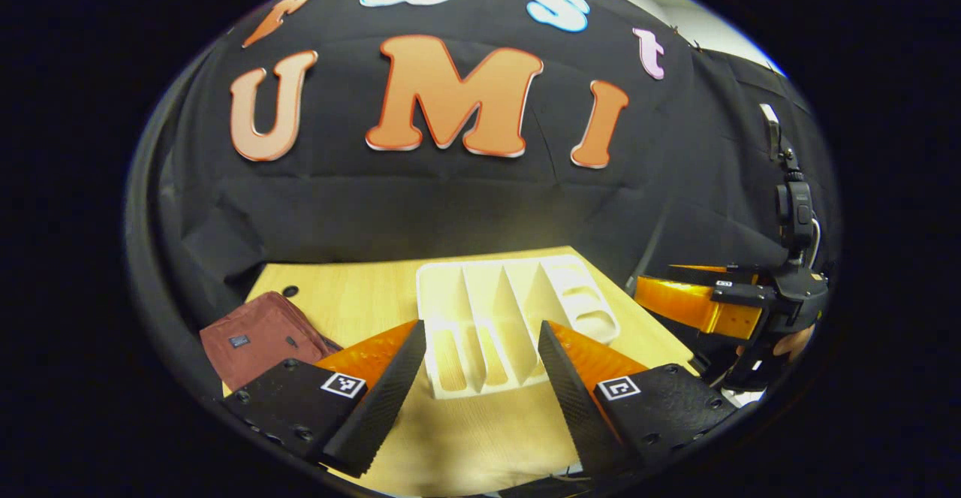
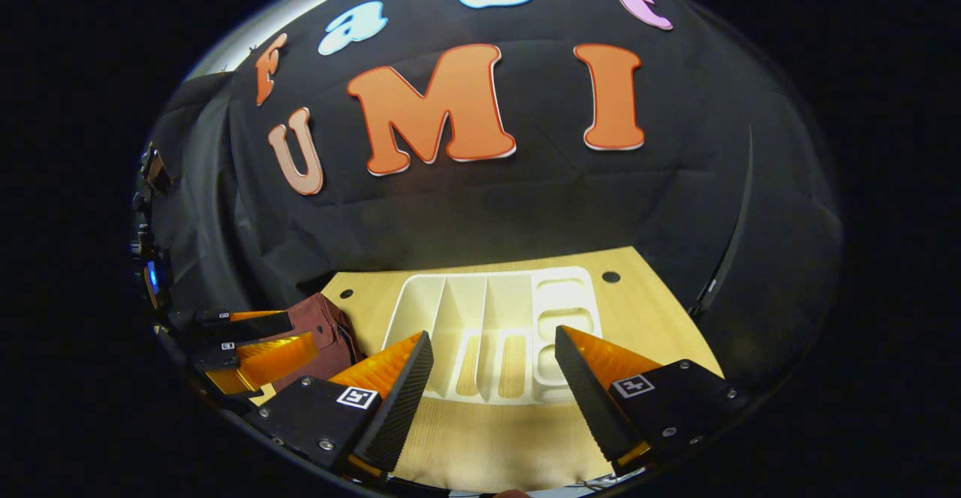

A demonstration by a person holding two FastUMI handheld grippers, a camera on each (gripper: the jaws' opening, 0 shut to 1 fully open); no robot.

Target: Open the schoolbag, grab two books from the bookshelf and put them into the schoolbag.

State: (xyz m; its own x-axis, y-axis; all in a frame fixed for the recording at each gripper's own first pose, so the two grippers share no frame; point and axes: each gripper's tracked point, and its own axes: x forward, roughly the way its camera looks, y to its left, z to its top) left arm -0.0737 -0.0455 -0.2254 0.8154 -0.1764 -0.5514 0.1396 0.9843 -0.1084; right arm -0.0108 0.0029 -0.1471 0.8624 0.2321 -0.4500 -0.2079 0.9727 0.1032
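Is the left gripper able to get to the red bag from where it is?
Probably yes. The left gripper is open and holds nothing, and the red bag lies beside it on the table, apart from the white rack, with nothing between them.

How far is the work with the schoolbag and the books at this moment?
Nothing looks done. The dark red fabric schoolbag lies on the wooden table, apparently unopened. The white plastic slotted bookshelf shows no books. Left tongs and right tongs are open, holding nothing. Opening the bag and packing remain.
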